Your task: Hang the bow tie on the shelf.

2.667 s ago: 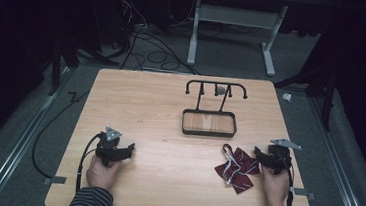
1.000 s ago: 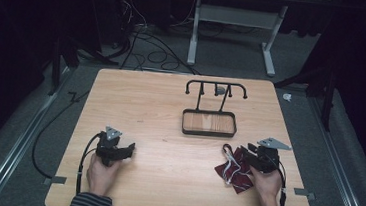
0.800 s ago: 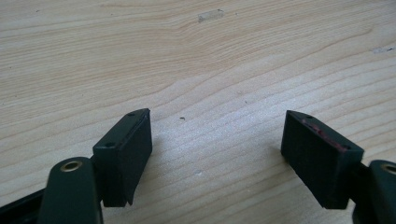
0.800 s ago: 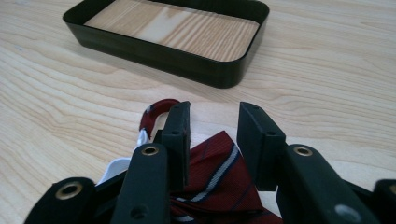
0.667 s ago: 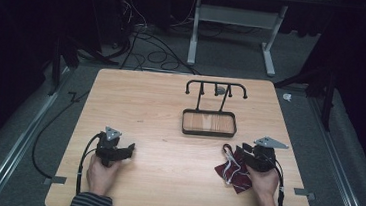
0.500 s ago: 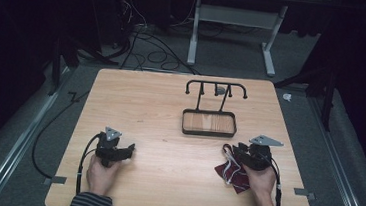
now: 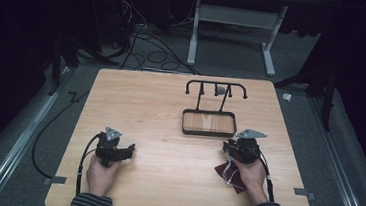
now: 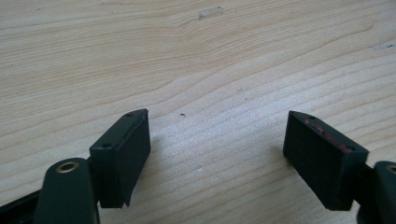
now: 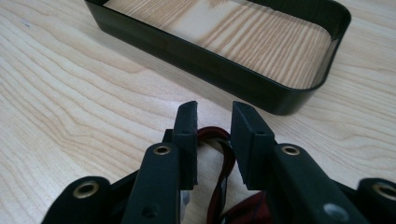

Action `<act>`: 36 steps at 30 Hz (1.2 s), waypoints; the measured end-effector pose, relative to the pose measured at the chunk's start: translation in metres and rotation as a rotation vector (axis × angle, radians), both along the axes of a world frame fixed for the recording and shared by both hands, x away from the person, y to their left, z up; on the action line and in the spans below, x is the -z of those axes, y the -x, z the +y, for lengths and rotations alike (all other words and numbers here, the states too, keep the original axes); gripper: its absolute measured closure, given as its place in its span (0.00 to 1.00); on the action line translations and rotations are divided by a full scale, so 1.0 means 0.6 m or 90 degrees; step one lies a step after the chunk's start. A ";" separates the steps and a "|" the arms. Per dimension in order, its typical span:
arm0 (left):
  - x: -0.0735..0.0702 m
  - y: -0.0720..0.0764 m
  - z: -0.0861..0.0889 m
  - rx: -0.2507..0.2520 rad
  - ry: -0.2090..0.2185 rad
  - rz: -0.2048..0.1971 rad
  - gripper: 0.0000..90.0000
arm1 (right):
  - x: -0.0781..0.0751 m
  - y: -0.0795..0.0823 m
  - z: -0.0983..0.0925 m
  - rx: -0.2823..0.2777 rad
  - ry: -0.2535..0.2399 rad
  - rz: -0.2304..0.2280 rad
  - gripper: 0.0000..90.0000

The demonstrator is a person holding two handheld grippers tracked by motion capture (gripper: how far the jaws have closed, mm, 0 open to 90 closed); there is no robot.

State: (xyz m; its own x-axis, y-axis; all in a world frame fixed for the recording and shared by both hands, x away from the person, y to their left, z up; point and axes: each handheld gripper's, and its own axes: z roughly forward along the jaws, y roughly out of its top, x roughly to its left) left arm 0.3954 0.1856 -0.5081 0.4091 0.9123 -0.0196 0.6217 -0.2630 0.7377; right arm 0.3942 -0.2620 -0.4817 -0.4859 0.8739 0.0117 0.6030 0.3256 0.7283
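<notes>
Right hand-held gripper point(image 7: 229, 148) sits at roughly 4 o'clock on the desk point(image 7: 160, 106), just in front of the black tray point(image 7: 209, 124) with its hook rack point(image 7: 216, 88). Jaws have just been closing and now stand narrow but not together; a dark red strap loop point(image 9: 224, 140) of the maroon cloth piece point(image 7: 231, 176) lies between them. Can't tell if the pads actually press on it. In the right gripper view the strap curls up between the two black jaws, with the tray's near wall right beyond the tips. Rest of the cloth lies on the desk under the right hand point(image 7: 251, 171), at about 5 o'clock, near the front edge.

Left hand-held gripper point(image 7: 125, 151) is at about 8 o'clock, well apart from the cloth. Jaws spread wide, bare wood between them, pointing toward desk centre. Left hand point(image 7: 100, 173) holds it low over the surface.
</notes>
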 end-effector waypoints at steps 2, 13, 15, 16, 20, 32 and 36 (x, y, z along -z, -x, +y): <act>0.000 0.000 0.000 0.000 -0.001 0.000 0.26 | 0.002 -0.004 0.003 -0.001 0.013 0.003 0.83; 0.000 0.000 -0.001 0.000 -0.002 0.001 0.26 | 0.015 -0.015 -0.001 0.003 0.020 0.028 0.86; 0.000 0.000 -0.001 0.000 -0.002 0.001 0.26 | 0.018 -0.016 0.000 0.003 0.020 0.033 0.88; 0.000 0.000 -0.001 0.000 -0.002 0.001 0.26 | 0.019 -0.016 0.000 0.002 0.021 0.035 0.89; 0.000 0.000 -0.001 0.000 -0.001 0.000 0.26 | 0.019 -0.017 0.000 -0.003 0.023 0.036 0.95; 0.000 0.000 0.000 0.001 -0.002 0.001 0.25 | 0.010 -0.012 0.000 -0.011 0.027 0.029 1.00; 0.000 0.000 -0.001 0.000 -0.001 0.000 0.25 | 0.003 -0.009 0.000 -0.018 0.022 0.029 1.00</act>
State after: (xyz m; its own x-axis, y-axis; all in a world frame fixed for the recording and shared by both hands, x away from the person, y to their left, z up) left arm 0.3952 0.1852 -0.5081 0.4098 0.9120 -0.0177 0.6214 -0.2649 0.7373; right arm 0.3999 -0.2623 -0.4836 -0.5101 0.8601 0.0043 0.6252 0.3673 0.6887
